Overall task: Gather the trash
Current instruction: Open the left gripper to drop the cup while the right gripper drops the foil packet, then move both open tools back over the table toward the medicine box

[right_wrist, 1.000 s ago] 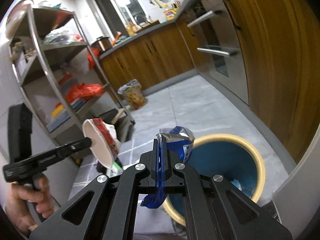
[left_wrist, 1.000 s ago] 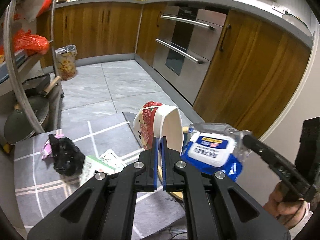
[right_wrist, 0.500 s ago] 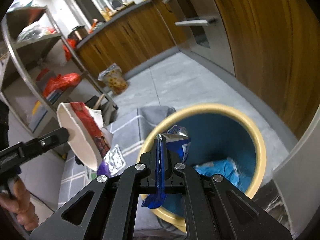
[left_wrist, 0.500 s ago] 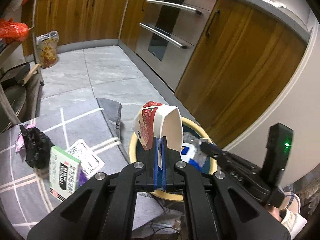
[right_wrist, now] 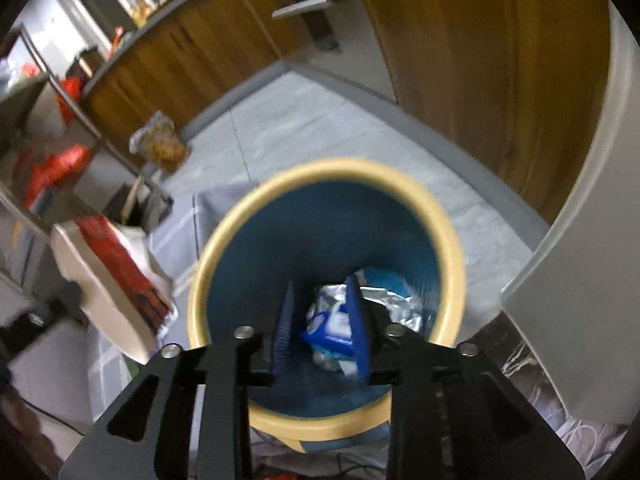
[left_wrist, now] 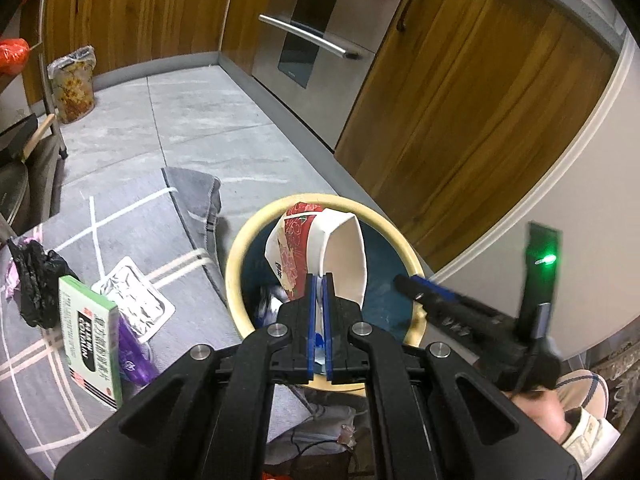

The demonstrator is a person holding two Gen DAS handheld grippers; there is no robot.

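My left gripper [left_wrist: 318, 280] is shut on the rim of a crushed white and red paper cup [left_wrist: 320, 254], held above the mouth of the blue bin with a cream rim [left_wrist: 236, 280]. In the right wrist view the same cup [right_wrist: 108, 280] hangs left of the bin [right_wrist: 452, 248]. My right gripper [right_wrist: 320, 320] hovers over the bin mouth with its jaws opening. The blue and silver wipes packet [right_wrist: 340, 320] lies loose below them inside the bin, apart from the pads. The right gripper [left_wrist: 404, 282] also shows at the bin's right side.
On the grey rug [left_wrist: 120, 220] lie a green and white box [left_wrist: 90, 332], a foil tray [left_wrist: 134, 296], a purple wrapper [left_wrist: 134, 356] and a black bag [left_wrist: 36, 280]. Wooden cabinets [left_wrist: 460, 112] and an oven [left_wrist: 316, 36] stand behind. A person's slippered foot [left_wrist: 584, 420] is at the right.
Both grippers sank toward the bin. My right gripper opened and the wipes packet dropped from it into the bin. The left one carried the cup over the bin mouth.
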